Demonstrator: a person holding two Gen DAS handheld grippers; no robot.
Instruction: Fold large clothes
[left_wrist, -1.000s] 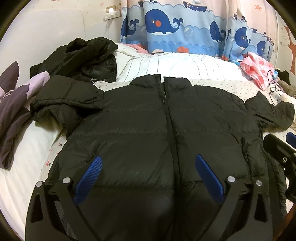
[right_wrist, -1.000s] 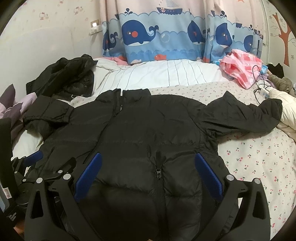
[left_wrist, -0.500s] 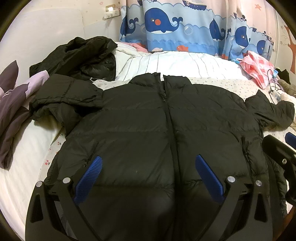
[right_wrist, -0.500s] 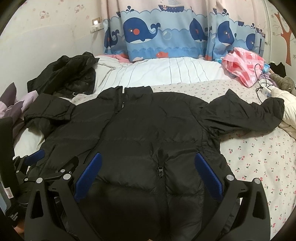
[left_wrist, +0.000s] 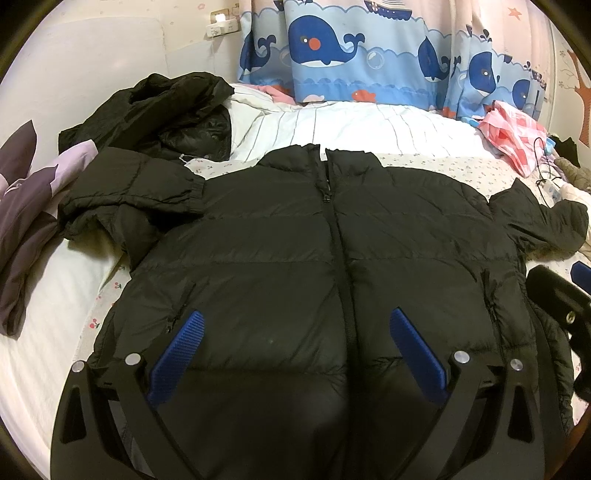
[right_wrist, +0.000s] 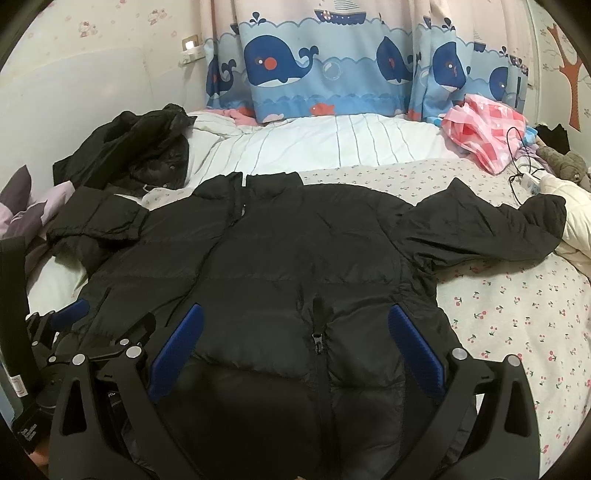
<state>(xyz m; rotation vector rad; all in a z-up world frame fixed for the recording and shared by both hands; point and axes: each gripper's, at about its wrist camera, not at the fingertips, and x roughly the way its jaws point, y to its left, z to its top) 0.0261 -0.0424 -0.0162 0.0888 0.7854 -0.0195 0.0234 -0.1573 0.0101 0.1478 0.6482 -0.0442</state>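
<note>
A black puffer jacket (left_wrist: 295, 251) (right_wrist: 295, 258) lies zipped and front up on the bed, collar toward the curtain. Its left sleeve (left_wrist: 136, 188) is folded back near the shoulder; its right sleeve (right_wrist: 491, 229) stretches out to the right. My left gripper (left_wrist: 295, 350) hovers open over the jacket's lower hem around the zipper, nothing between its blue pads. My right gripper (right_wrist: 295, 347) is open above the lower right front, over a pocket zip pull (right_wrist: 317, 338). Each gripper shows at the edge of the other's view.
A second black jacket (left_wrist: 162, 110) is heaped at the back left beside purple clothing (left_wrist: 26, 221). A pink checked cloth (right_wrist: 484, 129), a cable with a power strip (right_wrist: 524, 177) and a cream garment (right_wrist: 569, 225) lie at the right. Cherry-print sheet (right_wrist: 517, 314) is bare at the right.
Both views have drawn back slightly, so the jacket sits a little lower and farther in frame. The jacket has not moved and both grippers remain open.
</note>
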